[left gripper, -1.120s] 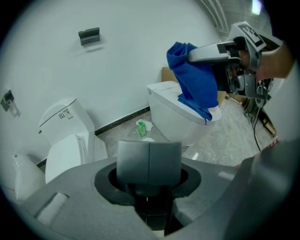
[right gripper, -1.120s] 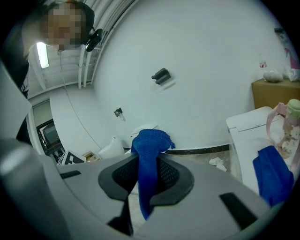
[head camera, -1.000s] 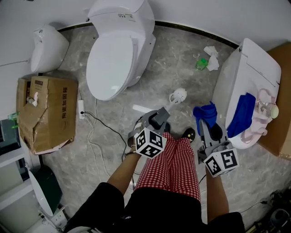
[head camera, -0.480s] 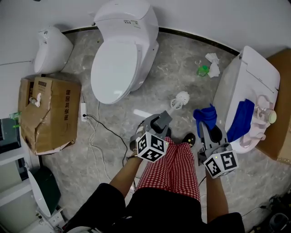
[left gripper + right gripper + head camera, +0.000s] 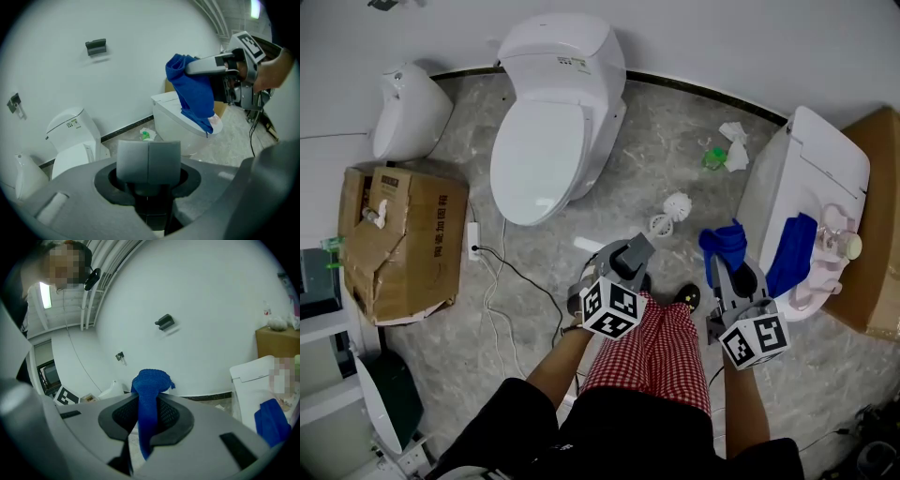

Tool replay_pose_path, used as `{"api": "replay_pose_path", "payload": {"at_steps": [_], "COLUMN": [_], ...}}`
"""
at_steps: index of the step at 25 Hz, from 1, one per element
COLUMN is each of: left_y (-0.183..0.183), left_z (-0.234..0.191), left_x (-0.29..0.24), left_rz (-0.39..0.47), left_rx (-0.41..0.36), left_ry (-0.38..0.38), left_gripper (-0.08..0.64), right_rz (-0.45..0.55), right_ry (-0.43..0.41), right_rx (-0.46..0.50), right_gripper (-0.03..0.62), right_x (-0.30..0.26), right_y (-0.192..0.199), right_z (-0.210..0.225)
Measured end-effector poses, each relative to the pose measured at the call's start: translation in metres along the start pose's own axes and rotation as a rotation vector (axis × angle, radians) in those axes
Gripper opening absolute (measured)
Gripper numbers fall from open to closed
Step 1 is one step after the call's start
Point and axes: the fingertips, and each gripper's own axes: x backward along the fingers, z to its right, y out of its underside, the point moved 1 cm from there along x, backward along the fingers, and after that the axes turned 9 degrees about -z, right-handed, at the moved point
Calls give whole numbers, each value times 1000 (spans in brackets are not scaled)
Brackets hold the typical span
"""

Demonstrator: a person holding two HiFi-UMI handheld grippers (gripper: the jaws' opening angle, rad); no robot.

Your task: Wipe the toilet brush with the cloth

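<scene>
We hold the toilet brush [image 5: 675, 203] in the left gripper [image 5: 636, 251]. The jaws stand fairly wide and are clamped on its broad grey handle. In the left gripper view this handle fills the gap between the jaws as a flat grey block with a seam down its middle, and it hides the brush head.

From the head view we see the white, rounded, openwork brush head pointing up and away from us. It is in the air over the grey marbled floor [image 5: 675, 141], between the white toilet with its lid shut [image 5: 546, 141] and the second white toilet [image 5: 806, 159] at our right.

Our right gripper [image 5: 724, 261] is closed on the blue knitted cloth [image 5: 727, 239]. The cloth is pinched into a narrow fold between the pads, bunches above them and hangs in a strip below. In the head view it sits just right of the brush head, near it but not touching. In the left gripper view the cloth droops from the right gripper's tips, above the right-hand toilet.

Another blue cloth [image 5: 792, 251] lies on that toilet's top beside a pale pink item [image 5: 834, 244]. A torn brown cardboard box [image 5: 403, 239] stands on the floor at our left. Our red-and-white checked trouser leg [image 5: 652, 347] shows below the two grippers.
</scene>
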Motion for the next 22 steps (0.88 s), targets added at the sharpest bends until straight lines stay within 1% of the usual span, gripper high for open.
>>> {"api": "replay_pose_path", "payload": {"at_steps": [4,9,22], "left_y": [-6,-15,-47], "left_z": [-2,-6,-19], "left_x": [8,17,54], "left_rz": [14,34,115], "left_rx": [-3,-7,-19], "left_ry": [-3,-12,-43], "left_gripper": [158,158,158], "right_rz": [6,21,65], "right_ry": [-5,-27,-25], "right_rx": [-3,16,27], "right_gripper": [71,71,71], "right_x": [2,5,13], "right_y": [-6,-14,-39], "right_z": [-5,-12,-27]}}
